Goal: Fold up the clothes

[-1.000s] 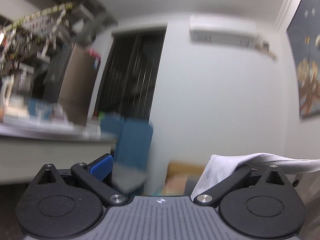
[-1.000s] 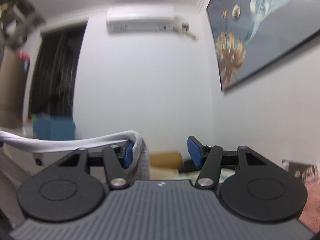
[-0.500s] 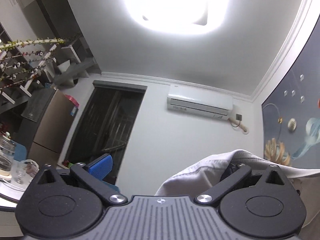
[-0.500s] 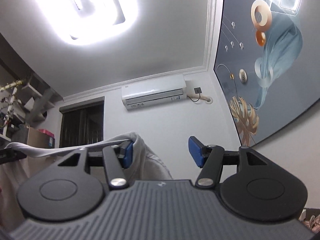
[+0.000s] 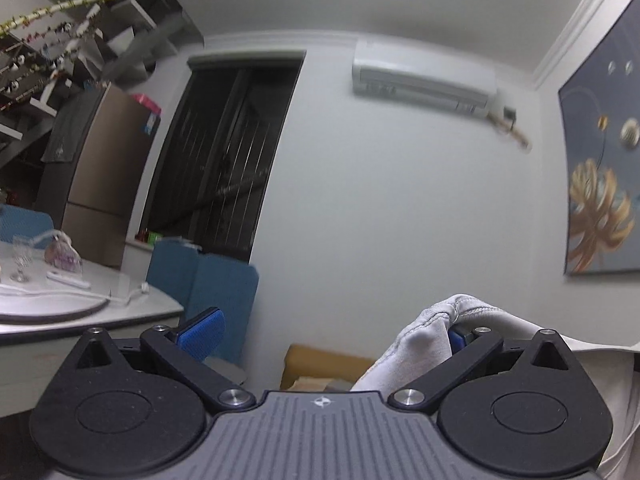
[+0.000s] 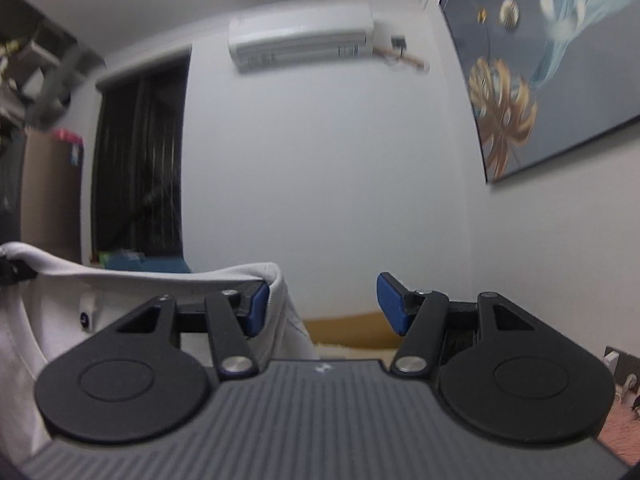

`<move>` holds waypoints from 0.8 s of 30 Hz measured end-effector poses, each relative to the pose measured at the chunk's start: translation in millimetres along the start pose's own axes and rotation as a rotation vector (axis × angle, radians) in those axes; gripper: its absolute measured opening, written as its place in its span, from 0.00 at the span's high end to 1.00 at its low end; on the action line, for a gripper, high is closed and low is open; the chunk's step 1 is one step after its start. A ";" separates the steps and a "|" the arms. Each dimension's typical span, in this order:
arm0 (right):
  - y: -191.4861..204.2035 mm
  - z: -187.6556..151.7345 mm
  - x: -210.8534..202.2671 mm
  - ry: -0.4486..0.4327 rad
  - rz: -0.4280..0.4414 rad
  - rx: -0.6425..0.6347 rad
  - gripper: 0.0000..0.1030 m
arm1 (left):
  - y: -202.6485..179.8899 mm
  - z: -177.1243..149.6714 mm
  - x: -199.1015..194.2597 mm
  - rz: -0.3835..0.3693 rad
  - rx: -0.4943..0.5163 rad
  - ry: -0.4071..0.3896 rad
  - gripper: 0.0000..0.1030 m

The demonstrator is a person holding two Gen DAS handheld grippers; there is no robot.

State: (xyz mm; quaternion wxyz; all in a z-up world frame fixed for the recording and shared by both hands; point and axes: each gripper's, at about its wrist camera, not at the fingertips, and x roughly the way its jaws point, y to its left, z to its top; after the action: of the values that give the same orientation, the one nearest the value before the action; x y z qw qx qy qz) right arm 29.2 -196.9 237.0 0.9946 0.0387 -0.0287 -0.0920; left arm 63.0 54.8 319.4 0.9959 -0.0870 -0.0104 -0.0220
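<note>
Two tools, both pointing level at far white wall w/ AC unit up high. Left tool: blue pads spread wide; white garment draped over its right finger only, nothing pinched betw. pads. Right tool: also spread, garment hem hooked over its left finger, cloth stretching off left & hanging below. Garment is up in the air betw. the two tools. Far left in left view: tabletop w/ wine glass, blue chair beside it. Framed painting on right wall.
</note>
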 end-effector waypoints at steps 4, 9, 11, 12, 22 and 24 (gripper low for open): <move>3.3 -48.2 109.5 0.085 -0.035 0.001 0.42 | 11.8 -55.9 126.3 0.013 0.010 0.080 0.00; 14.6 -127.5 250.8 0.105 -0.074 -0.063 0.42 | 28.9 -156.3 280.5 0.044 -0.004 0.221 0.00; 14.5 -169.7 305.4 0.146 -0.073 -0.072 0.42 | 39.2 -206.3 337.8 0.057 -0.002 0.285 0.00; 13.8 -191.2 332.8 0.171 -0.071 -0.073 0.43 | 45.3 -233.9 364.8 0.065 0.008 0.324 0.00; 13.5 -403.3 497.2 0.535 -0.076 -0.144 0.43 | 91.6 -463.6 539.5 0.088 0.055 0.695 0.00; 13.9 -423.9 511.0 0.606 -0.057 -0.168 0.43 | 97.9 -483.7 560.9 0.076 0.055 0.783 0.00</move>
State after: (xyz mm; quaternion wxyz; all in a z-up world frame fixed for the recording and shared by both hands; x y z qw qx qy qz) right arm 560.4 -247.6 -158.2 0.9545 -0.0173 0.2780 -0.1063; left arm 635.8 43.6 -160.1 0.9265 -0.0458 0.3731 -0.0162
